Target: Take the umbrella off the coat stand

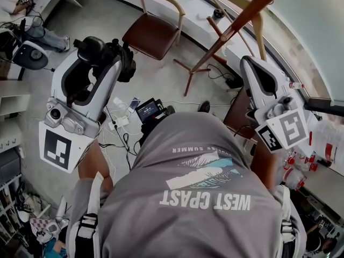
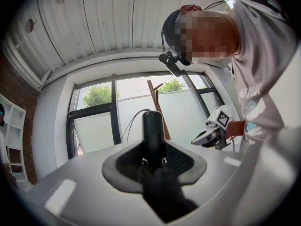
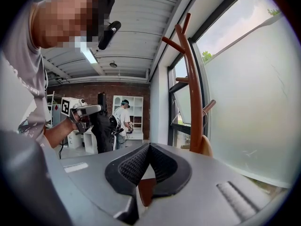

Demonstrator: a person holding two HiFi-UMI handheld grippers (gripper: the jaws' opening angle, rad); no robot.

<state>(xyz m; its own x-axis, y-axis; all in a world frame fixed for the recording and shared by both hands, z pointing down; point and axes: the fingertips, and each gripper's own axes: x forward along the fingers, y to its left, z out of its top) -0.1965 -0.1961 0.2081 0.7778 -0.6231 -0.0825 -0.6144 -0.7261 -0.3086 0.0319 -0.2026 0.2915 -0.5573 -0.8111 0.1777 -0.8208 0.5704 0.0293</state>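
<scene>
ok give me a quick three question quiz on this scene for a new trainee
1. Which gripper is nearer the coat stand?
2. What is between the left gripper's fingers? A a black umbrella; B a cable; C a chair leg
3. True or false: the umbrella hangs on the coat stand.

Key
1. The right gripper.
2. A.
3. False: it is off the stand, held in the left gripper.
</scene>
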